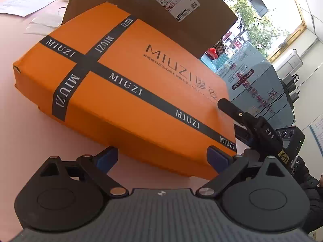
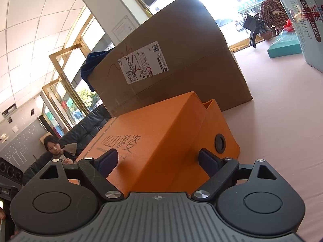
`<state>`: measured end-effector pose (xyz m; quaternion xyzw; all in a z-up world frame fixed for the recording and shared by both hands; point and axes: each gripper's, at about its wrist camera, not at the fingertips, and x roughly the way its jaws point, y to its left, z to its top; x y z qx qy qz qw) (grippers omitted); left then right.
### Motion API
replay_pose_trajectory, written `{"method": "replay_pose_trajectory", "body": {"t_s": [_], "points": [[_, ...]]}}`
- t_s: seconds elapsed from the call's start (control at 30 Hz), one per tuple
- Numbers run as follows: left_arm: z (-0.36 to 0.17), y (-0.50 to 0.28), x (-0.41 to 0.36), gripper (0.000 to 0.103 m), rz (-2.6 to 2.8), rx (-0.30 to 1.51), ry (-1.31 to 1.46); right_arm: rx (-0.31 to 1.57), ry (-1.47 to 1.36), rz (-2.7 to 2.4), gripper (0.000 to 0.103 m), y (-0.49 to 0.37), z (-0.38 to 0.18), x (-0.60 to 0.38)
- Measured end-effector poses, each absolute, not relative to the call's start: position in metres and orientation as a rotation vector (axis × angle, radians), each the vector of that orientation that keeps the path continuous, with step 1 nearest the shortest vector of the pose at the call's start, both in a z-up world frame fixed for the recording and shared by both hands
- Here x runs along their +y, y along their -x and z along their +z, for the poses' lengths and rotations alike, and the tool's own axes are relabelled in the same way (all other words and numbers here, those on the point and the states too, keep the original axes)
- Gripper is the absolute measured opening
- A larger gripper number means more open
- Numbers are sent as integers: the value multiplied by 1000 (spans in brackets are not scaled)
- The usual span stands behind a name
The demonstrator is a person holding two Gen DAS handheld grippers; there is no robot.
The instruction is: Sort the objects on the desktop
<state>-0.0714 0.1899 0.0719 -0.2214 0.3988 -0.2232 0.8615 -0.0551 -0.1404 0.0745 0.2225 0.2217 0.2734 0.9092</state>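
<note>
The orange box [image 1: 125,80] lies flat on the pink table [image 1: 30,141], with black MIUZI bands crossing over its lid, and its far edge is against the big brown carton [image 1: 145,6] that stands behind it. In your left wrist view the near long side of the box is just in front of your left gripper [image 1: 162,158]; its 2 blue pads [image 1: 107,158] are spread wide, one over the bare table and one at the near right corner of the box, and they pinch nothing. In your right wrist view you look at the short end of the same orange box [image 2: 161,125], where a small dark round hole [image 2: 220,142] sits in the side wall. Your right gripper [image 2: 158,161] has its jaws spread too, with the corner of the box between the 2 pads, but I cannot tell if a pad touches it. The carton [image 2: 181,64] carries a white shipping label [image 2: 142,62] with red scribbles, and a blue cloth [image 2: 90,64] hangs at its left edge. Far to the right on the table are a teal box [image 2: 282,46] and a pale carton [image 2: 306,20], and another person there holds a dark device [image 2: 253,25]. At the far left a person sits on a dark sofa [image 2: 86,125].
</note>
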Motion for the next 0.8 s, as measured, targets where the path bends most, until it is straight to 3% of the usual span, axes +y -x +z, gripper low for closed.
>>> {"method": "replay_pose_trajectory", "body": {"t_s": [0.37,0.8], "points": [[90,69,177,94,-484,792,415,306,-346,544,78,69,81,-137],[95,50,166,94,-466,840,449,255,-295,501,78,73,80,-135]]}}
